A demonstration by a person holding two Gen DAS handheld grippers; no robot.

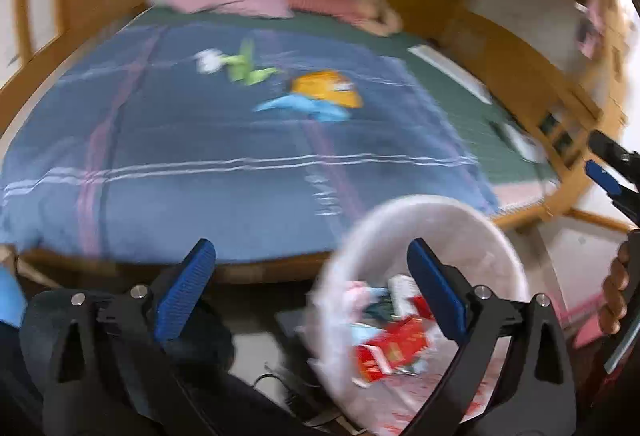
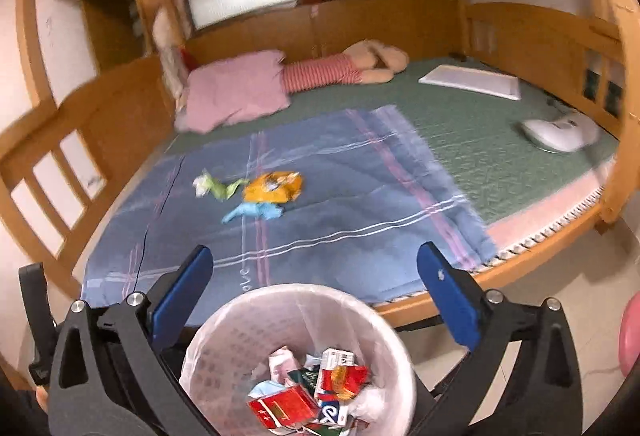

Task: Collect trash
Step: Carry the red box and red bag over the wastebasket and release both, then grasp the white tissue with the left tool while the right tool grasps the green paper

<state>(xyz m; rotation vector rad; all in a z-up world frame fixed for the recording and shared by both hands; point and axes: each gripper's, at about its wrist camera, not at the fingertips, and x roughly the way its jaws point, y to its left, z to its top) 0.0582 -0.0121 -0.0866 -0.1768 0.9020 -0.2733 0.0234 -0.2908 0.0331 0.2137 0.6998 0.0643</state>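
The white bin (image 2: 298, 360) stands on the floor at the near edge of the bed (image 2: 480, 140), lined with a thin bag and already holding a good share of the litter: red cartons (image 2: 282, 410), a red-and-white packet (image 2: 340, 372), crumpled paper and wrappers. The right gripper (image 2: 316, 300) hangs over the bin's rim with its blue pads spread wide and nothing between them. The left gripper (image 1: 310, 294) is equally wide open and empty, pointing past the bin's left side toward the blanket (image 1: 200, 140). So part of the job looks done, but not all of it. Out in the middle of the blue blanket, well apart from the bin, four pieces lie in a loose cluster: an orange snack bag (image 2: 274, 187), a light-blue wrapper (image 2: 256, 213) just in front of it, a green wrapper (image 2: 226, 188) to its left, and a small white scrap (image 2: 200, 185) at the far left (the left view is blurred, so finer detail is lost). By my reading, those four are what remains.
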